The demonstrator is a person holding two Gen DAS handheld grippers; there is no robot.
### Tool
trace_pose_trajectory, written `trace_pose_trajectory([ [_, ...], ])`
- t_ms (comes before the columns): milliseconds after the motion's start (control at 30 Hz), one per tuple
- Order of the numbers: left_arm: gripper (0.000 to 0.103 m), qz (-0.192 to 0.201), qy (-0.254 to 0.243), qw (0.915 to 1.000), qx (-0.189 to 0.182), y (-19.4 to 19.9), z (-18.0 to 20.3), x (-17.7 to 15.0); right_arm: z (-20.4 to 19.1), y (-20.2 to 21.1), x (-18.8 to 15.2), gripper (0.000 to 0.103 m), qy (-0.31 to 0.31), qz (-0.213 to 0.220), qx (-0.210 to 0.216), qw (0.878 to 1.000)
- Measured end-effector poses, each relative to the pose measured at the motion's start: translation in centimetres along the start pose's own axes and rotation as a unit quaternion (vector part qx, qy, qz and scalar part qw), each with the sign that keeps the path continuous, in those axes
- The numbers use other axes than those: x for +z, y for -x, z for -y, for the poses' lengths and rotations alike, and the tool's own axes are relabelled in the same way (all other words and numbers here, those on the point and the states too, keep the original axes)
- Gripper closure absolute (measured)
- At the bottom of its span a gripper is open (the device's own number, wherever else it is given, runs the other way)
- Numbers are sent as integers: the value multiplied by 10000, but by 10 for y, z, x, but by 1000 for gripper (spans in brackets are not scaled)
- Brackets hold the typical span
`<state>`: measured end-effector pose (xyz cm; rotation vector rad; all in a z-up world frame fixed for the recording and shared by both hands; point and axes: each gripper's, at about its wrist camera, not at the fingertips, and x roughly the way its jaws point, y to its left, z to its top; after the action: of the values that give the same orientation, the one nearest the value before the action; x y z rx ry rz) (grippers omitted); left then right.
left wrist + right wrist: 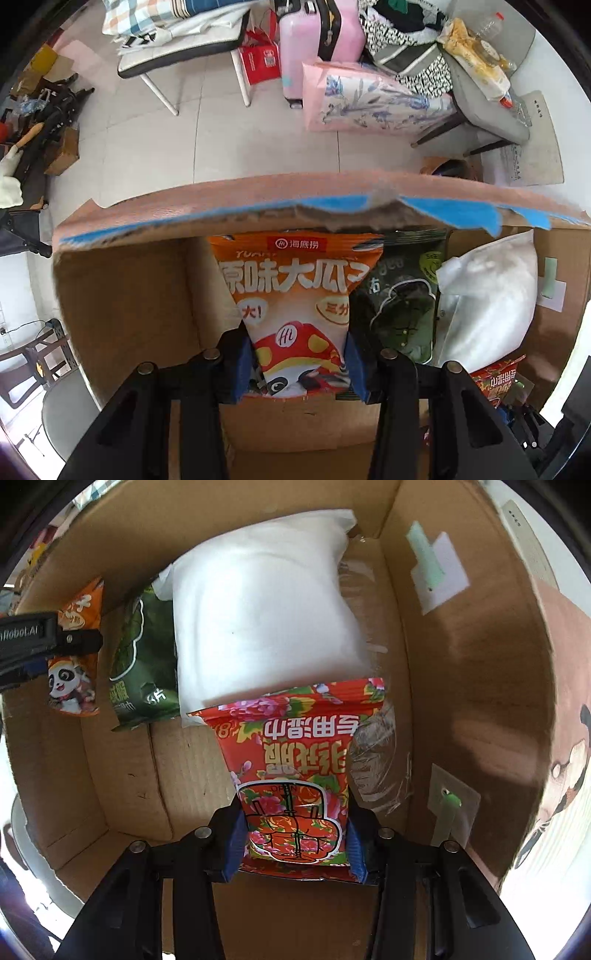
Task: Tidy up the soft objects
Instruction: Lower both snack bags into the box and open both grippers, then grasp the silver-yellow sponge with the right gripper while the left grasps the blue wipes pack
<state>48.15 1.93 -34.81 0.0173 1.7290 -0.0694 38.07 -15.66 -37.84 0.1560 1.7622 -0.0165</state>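
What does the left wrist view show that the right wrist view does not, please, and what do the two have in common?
Only the left wrist view shows the room beyond the cardboard box: a pink suitcase, a floral pillow and the box's torn flap.

Only the right wrist view shows the white labels on the box's wall and the crinkled clear plastic.

Both show the orange snack bag, clamped in the left gripper, the green packet, the white pillow pack and the red floral wipes pack, clamped in the right gripper.

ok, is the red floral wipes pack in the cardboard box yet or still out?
In, but not released: red floral wipes pack hangs inside the brown cardboard box, over its floor, pinched in the right claw.
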Motion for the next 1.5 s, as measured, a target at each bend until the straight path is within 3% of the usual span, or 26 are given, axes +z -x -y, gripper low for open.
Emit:
trace_pose_trajectory([
  [33,62,-23,-9,10000,-7,0,0,0,-1,-1,1,50,25,-39,-42,10000],
  [133,60,-43,-2,9998,-209,6,0,1,-6,7,-3,21,2,-31,38,10000],
  [267,57,64,65,9995,-301,21,-4,1,-7,24,-3,15,-1,40,124,9999],
  [333,51,192,38,9992,-356,34,-3,-2,-3,35,-6,6,46,131,75,9999],
  [400,27,338,-11,9986,-418,47,-1,-9,-4,48,-11,2,163,297,-75,9994],
  [433,23,433,-39,9981,-446,54,0,-13,-6,54,-14,0,330,403,-217,9984],
  [533,18,556,-164,9975,-409,70,4,-31,-11,68,-30,0,587,570,-399,9958],
  [600,4,675,-233,9968,-364,80,6,-45,-18,75,-42,0,684,642,-329,9950],
  [833,2,1429,-129,9895,-172,121,8,-113,-26,118,-73,0,722,1315,-314,9882],
  [1000,1,1726,34,9849,-88,141,10,-159,-31,141,-96,0,941,1683,-231,9810],
  [1100,1,2044,8,9788,160,157,14,-192,-33,148,-116,0,1037,1696,5,9800],
  [1167,1,2189,124,9756,118,166,10,-218,-37,150,-135,0,1111,1699,178,9790],
  [1367,1,1936,615,9791,-29,150,-14,-281,-38,132,-189,0,1133,1538,630,9796],
  [1500,1,1513,1338,9794,-77,104,-45,-334,-26,89,-223,0,838,1014,919,9870],
])
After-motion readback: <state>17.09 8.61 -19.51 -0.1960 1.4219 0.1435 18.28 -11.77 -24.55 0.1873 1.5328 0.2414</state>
